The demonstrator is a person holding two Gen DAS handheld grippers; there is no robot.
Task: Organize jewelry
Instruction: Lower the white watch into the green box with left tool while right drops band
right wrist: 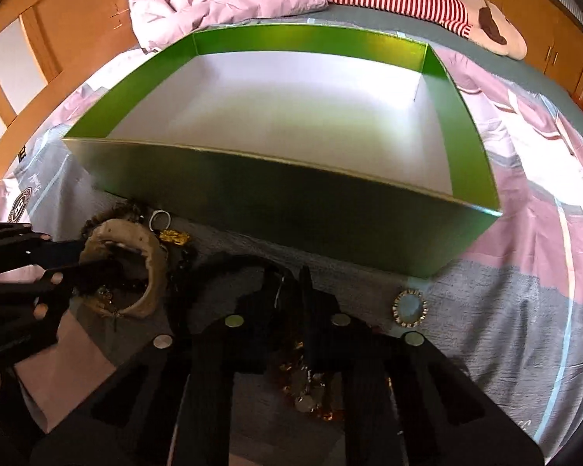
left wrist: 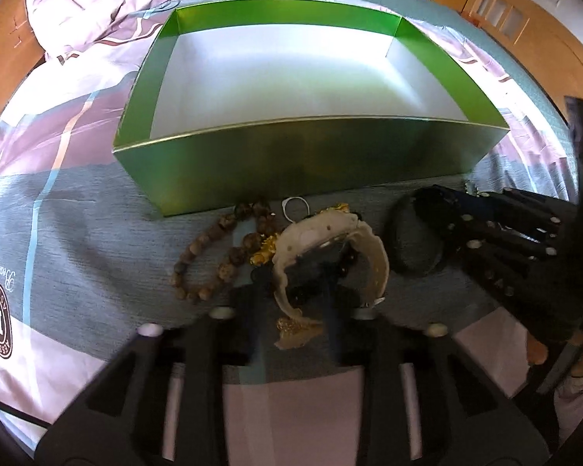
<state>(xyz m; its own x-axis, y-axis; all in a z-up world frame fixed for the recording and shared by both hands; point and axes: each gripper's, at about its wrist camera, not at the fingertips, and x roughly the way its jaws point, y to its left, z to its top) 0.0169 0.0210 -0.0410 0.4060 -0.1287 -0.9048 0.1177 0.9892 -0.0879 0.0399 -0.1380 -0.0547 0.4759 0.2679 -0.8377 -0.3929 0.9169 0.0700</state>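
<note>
Because the left tongs pinch only the cream bracelet's rim on the bed before the green box, it may slip; the right tongs look pressed together on something black.

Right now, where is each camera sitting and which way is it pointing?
Left wrist view: on the left gripper, looking forward and down along its fingers at a cream bangle it straddles, with a wooden bead bracelet to the left; the right gripper enters from the right.
Right wrist view: on the right gripper, aimed at a black item under its fingers; the left gripper enters from the left.
Shared: the green box, the bangle and the bedspread.
</note>
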